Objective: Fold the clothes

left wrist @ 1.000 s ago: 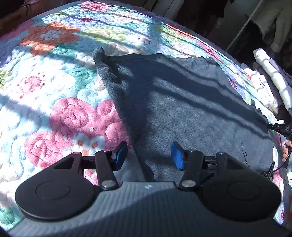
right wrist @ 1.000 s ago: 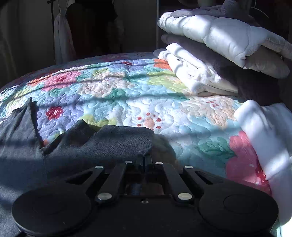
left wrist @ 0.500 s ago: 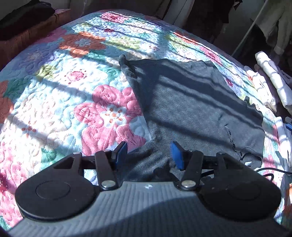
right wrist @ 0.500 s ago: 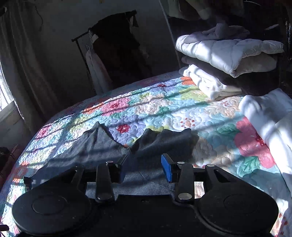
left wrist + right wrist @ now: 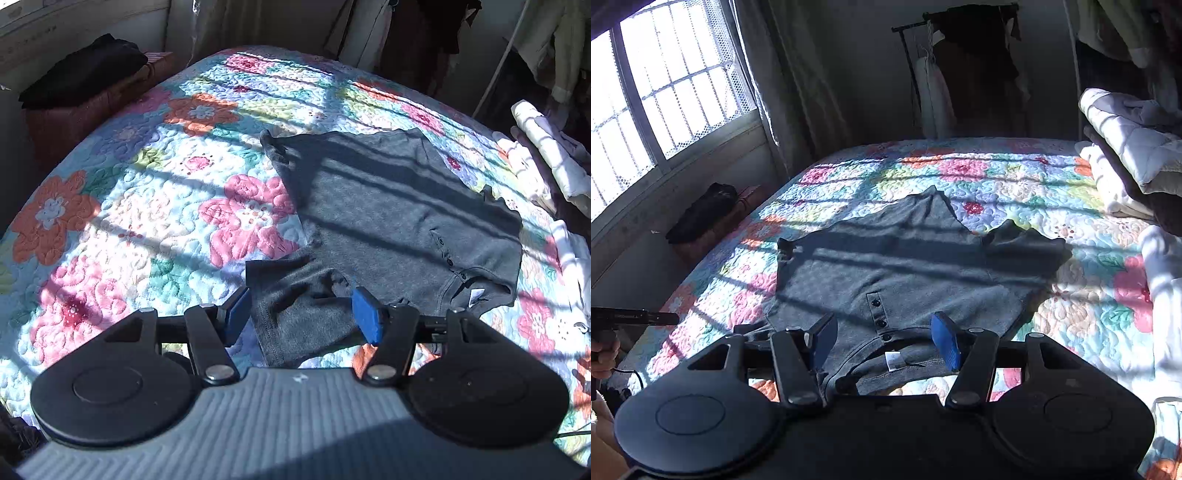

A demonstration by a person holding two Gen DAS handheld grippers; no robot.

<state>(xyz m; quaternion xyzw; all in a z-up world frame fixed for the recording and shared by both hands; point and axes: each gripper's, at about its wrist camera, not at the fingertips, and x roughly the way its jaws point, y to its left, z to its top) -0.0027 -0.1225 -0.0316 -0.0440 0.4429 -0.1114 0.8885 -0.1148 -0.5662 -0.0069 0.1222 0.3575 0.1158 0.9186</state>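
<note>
The floral quilt (image 5: 1015, 184) now fills more of both views. The grey shirt (image 5: 399, 206) lies flat ahead of both grippers, released since earlier. Left gripper (image 5: 301, 314) and right gripper (image 5: 884, 341) both gape wide, raised back above it.

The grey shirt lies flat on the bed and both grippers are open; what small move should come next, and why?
Probably lower the left gripper and close it on the sleeve lying between its fingers, to fold it inward over the grey shirt. The shirt looks spread out and nothing is held.
</note>
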